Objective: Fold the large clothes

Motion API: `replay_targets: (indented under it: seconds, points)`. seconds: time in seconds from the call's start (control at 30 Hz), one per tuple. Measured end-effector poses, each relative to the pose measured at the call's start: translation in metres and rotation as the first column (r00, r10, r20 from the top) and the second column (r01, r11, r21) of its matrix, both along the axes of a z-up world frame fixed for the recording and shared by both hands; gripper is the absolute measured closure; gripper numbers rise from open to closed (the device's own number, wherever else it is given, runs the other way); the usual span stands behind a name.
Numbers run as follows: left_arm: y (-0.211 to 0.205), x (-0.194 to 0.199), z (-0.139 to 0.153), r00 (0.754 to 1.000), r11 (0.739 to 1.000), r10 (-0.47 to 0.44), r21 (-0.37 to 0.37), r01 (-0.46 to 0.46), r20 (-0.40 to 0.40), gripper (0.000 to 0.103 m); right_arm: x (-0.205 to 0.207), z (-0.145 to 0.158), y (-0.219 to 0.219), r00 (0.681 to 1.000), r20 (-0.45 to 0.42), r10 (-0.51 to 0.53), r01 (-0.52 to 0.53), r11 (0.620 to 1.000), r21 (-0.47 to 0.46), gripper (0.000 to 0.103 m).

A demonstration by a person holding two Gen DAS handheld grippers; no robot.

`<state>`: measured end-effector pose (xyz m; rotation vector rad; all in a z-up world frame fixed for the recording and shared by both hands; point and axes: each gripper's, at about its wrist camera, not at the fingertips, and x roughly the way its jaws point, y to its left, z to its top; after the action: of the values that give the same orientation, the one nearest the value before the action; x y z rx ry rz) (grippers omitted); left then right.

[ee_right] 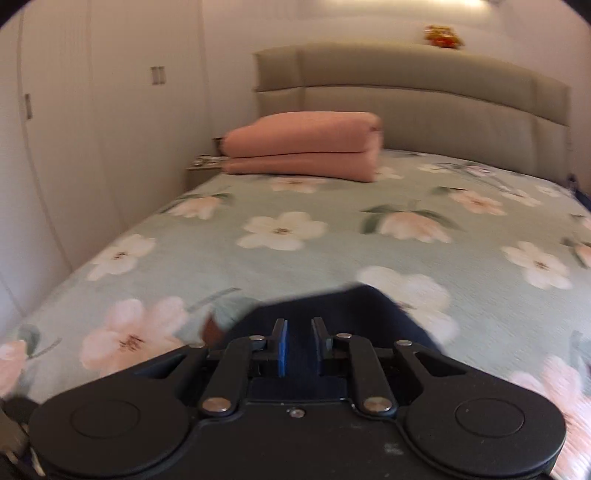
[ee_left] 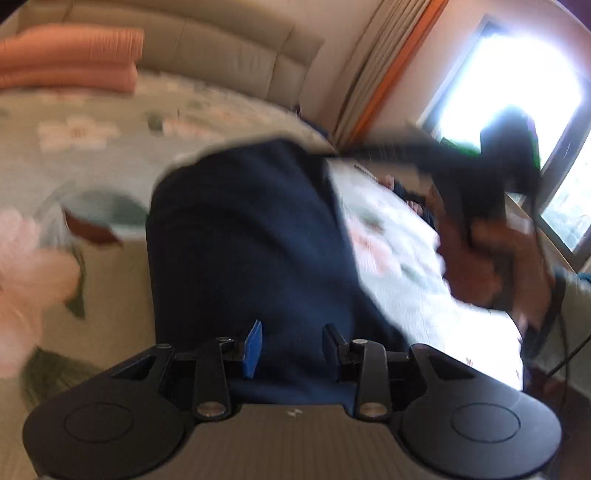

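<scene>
Right wrist view takes in nearly the whole bed (ee_right: 332, 266), its pale green spread printed with white and pink flowers, running up to a padded beige headboard (ee_right: 424, 99) at 12 o'clock. A folded salmon-pink quilt (ee_right: 303, 147) sits at the head end, towards 11 o'clock, with white wardrobe doors (ee_right: 74, 129) filling the 9 o'clock side. Only this view catches a small orange-and-yellow ornament (ee_right: 441, 36) on the ledge above the headboard, too blurred to identify. The dark navy garment (ee_right: 332, 306) shows as just a small mound at 6 o'clock, lying on the spread, and the right gripper (ee_right: 299, 341) is over it, jaws set narrow with a slim gap; navy cloth lies in that gap, but whether the pads press on it cannot be told.

Left wrist view, heavily blurred, gives the garment (ee_left: 251, 240) far more room: a broad navy band from centre down to 6 o'clock. It alone shows the bright window (ee_left: 524, 85) at 1 o'clock, the curtain with an orange edge beside it, and at 3 o'clock the person's hand (ee_left: 495, 258) gripping the other gripper's dark handle. The left gripper (ee_left: 291, 345) sits at 6 o'clock, jaws partly apart, navy cloth seen between them, pads not visibly pinching it.
</scene>
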<state>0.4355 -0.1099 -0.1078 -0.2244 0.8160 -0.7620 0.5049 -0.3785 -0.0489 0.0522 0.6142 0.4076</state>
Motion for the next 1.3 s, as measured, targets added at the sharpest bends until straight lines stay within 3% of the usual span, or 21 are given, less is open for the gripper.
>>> replay_targets:
  seconds: [0.07,0.13,0.2,0.23,0.3,0.33,0.4,0.47,0.57,0.67,0.77,0.83,0.87,0.93,1.0,1.03,1.13,1.2,1.27,1.3]
  points:
    - [-0.008,-0.005,-0.003,1.0,0.999,0.013,-0.036,-0.013,-0.002,0.064,0.02,-0.011,0.024,0.999,-0.019,0.032,-0.032,0.999,-0.035,0.085]
    - [-0.011,-0.006,-0.005,1.0,0.998,0.016,-0.058,-0.016,-0.007,0.064,0.04,-0.041,0.045,0.999,-0.026,-0.043,0.036,0.975,-0.217,0.086]
    - [-0.01,-0.008,-0.006,1.0,0.999,0.012,-0.052,-0.012,0.004,0.064,0.053,-0.081,0.049,0.987,0.041,-0.158,0.159,0.885,-0.437,0.085]
    - [-0.009,-0.008,-0.006,1.0,0.998,0.006,-0.059,-0.006,0.001,0.065,0.063,-0.103,0.038,0.977,0.019,-0.21,0.194,0.862,-0.469,0.085]
    - [-0.012,-0.001,-0.01,0.999,0.995,-0.019,-0.1,0.016,-0.03,0.069,0.084,-0.136,-0.005,0.939,-0.143,-0.311,0.242,0.899,-0.365,0.091]
    - [-0.012,-0.001,-0.012,0.998,0.993,-0.037,-0.116,0.032,-0.043,0.069,0.088,-0.139,-0.018,0.934,-0.15,-0.323,0.263,0.91,-0.322,0.094]
    - [-0.012,-0.002,-0.014,0.995,0.991,-0.079,-0.115,0.072,-0.058,0.069,0.092,-0.144,-0.017,0.94,-0.096,-0.328,0.262,0.87,-0.418,0.087]
    - [-0.012,-0.005,-0.018,0.989,0.988,-0.125,-0.101,0.117,-0.078,0.069,0.093,-0.143,-0.019,0.939,-0.094,-0.331,0.262,0.865,-0.429,0.087]
    - [-0.008,-0.013,-0.02,0.975,0.979,-0.19,-0.095,0.18,-0.112,0.069,0.083,-0.122,-0.036,0.92,-0.096,-0.381,0.312,0.857,-0.41,0.087]
    - [-0.002,-0.018,-0.017,0.954,0.964,-0.256,-0.116,0.24,-0.154,0.068,0.051,-0.077,-0.061,0.907,-0.107,-0.408,0.37,0.892,-0.259,0.087]
    - [-0.001,-0.017,-0.005,0.937,0.947,-0.311,-0.136,0.291,-0.16,0.067,0.009,-0.037,-0.052,0.939,-0.108,-0.326,0.317,0.943,-0.098,0.086]
    - [-0.002,-0.016,0.004,0.955,0.956,-0.279,-0.119,0.267,-0.104,0.067,-0.012,-0.029,-0.038,0.959,-0.158,-0.235,0.236,0.972,-0.014,0.086]
    - [-0.003,-0.011,0.005,0.966,0.966,-0.243,-0.112,0.233,-0.084,0.066,-0.016,-0.035,-0.027,0.958,-0.2,-0.205,0.207,0.978,-0.012,0.086]
    - [-0.011,-0.005,-0.005,0.972,0.979,-0.198,-0.065,0.191,-0.124,0.067,-0.02,-0.06,-0.009,0.946,-0.258,-0.197,0.181,0.98,-0.083,0.089]
    - [-0.023,-0.007,-0.024,0.966,0.977,-0.209,0.006,0.212,-0.15,0.07,-0.02,-0.087,-0.004,0.936,-0.271,-0.224,0.184,0.969,-0.165,0.098]
    - [-0.023,-0.012,-0.026,0.968,0.977,-0.21,0.007,0.213,-0.137,0.069,-0.021,-0.091,-0.011,0.931,-0.275,-0.24,0.205,0.967,-0.151,0.103]
    - [-0.015,-0.026,-0.024,0.965,0.978,-0.209,-0.036,0.206,-0.158,0.069,-0.027,-0.086,-0.035,0.899,-0.313,-0.307,0.277,0.951,-0.136,0.103]
    - [-0.003,-0.027,-0.024,0.961,0.978,-0.201,-0.086,0.188,-0.189,0.069,-0.038,-0.08,-0.039,0.884,-0.301,-0.357,0.3,0.928,-0.221,0.103]
    - [0.006,-0.022,-0.02,0.952,0.976,-0.206,-0.117,0.184,-0.225,0.069,-0.05,-0.074,-0.044,0.855,-0.276,-0.44,0.338,0.874,-0.349,0.103]
    - [0.009,-0.024,-0.015,0.95,0.975,-0.212,-0.118,0.189,-0.23,0.069,-0.056,-0.068,-0.05,0.84,-0.287,-0.461,0.355,0.866,-0.352,0.101]
